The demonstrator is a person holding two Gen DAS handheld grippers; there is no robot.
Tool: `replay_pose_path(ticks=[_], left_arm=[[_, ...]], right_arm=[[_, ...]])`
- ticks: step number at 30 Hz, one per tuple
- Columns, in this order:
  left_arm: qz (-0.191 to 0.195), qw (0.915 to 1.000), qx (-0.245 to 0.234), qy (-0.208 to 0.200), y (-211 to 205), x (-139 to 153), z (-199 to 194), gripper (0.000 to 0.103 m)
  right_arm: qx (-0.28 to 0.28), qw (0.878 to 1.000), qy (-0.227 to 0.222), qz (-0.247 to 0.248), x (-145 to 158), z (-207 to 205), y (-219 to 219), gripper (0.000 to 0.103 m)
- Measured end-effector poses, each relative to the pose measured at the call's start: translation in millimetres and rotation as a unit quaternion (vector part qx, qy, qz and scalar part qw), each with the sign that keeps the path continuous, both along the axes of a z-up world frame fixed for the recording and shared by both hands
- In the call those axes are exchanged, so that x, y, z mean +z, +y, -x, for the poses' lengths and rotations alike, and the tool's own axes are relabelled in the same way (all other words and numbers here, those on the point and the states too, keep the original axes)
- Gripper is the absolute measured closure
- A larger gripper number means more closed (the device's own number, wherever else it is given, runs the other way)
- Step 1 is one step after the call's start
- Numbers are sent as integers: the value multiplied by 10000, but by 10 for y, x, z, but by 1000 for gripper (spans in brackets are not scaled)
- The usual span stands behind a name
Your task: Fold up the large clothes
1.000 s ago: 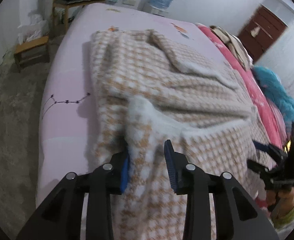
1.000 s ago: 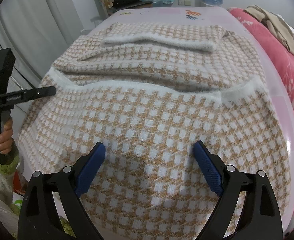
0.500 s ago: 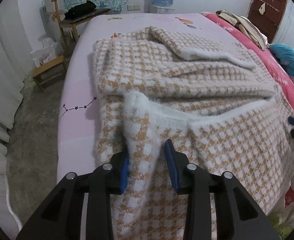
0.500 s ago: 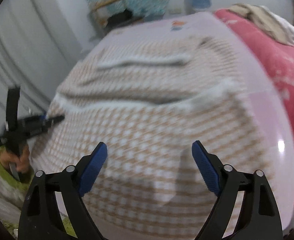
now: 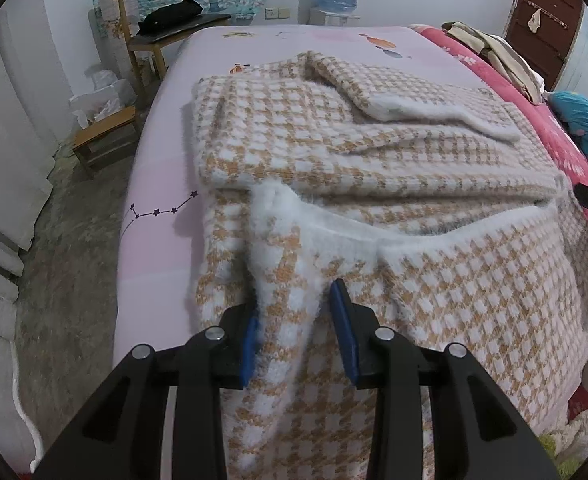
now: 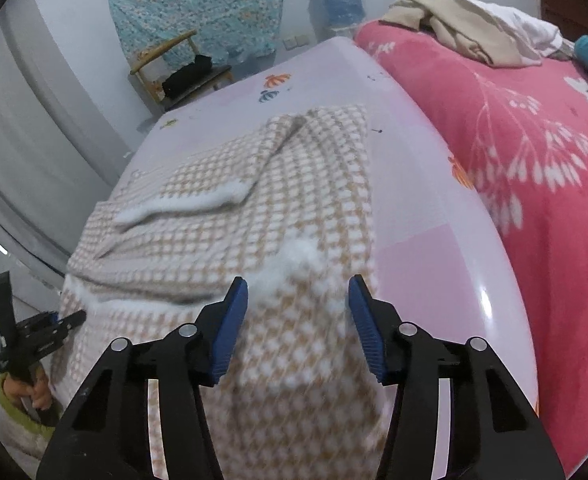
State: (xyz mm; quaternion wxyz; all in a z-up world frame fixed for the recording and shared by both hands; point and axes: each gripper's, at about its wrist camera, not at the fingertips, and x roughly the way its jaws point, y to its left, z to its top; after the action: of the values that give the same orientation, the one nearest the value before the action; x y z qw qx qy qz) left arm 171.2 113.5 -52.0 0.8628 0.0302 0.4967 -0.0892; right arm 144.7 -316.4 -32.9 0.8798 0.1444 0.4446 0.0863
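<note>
Houndstooth sweater [image 5: 394, 168], tan and white with fluffy white trim, lies on the pink sheet [image 5: 165, 184] of the bed, part-folded, its near half hanging over the bed edge towards you.

Change since a second ago: your right gripper [image 6: 298, 320] has swung from the middle of the near panel over to the garment's right corner, and its wide-spread jaws are now closing. A white-trimmed corner of the sweater sits between the blue pads [image 6: 229, 324], which seem not yet pressed onto it; motion blur makes contact hard to judge.

Your left gripper [image 5: 298, 328] has barely shifted. It stays clamped on the bunched left corner, fabric filling the gap between its pads.

View comparison: the left wrist view shows the pinch on the left corner clearly, plus a wooden chair [image 5: 153, 28] and a small stool [image 5: 105, 136] left of the bed; only a dark tip of your right gripper shows at its right edge. The right wrist view shows your left hand [image 6: 37, 390] gripping its tool at the far left, and the red floral blanket [image 6: 534, 152] beside the sheet.
</note>
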Motion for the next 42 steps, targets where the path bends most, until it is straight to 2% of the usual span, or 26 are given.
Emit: replay_pose_path(ticks=[2, 8, 12, 16, 23, 33, 42], left_arm=[[8, 10000, 10, 2, 1, 0, 0, 69], [-15, 10000, -1, 14, -1, 3, -7, 69], [-41, 10000, -14, 31, -5, 4, -15, 69], [-51, 10000, -6, 29, -12, 4, -10, 69], [-30, 10000, -2, 32, -7, -1, -13, 69], [-43, 10000, -15, 32, -4, 0, -19, 69], [-26, 10000, 2, 30, -5, 2, -19, 69]], right_arm=[[-12, 9999, 131, -37, -49, -43, -41, 61], [96, 9993, 297, -188, -74, 122, -66, 65], [206, 9990, 370, -143, -62, 271, -63, 71], [282, 9988, 378, 90, -67, 252, -17, 75], [309, 9984, 365, 289, -138, 104, 38, 76], [679, 9968, 298, 305, -28, 300, 100, 79], [512, 9979, 393, 68, -143, 46, -17, 81]])
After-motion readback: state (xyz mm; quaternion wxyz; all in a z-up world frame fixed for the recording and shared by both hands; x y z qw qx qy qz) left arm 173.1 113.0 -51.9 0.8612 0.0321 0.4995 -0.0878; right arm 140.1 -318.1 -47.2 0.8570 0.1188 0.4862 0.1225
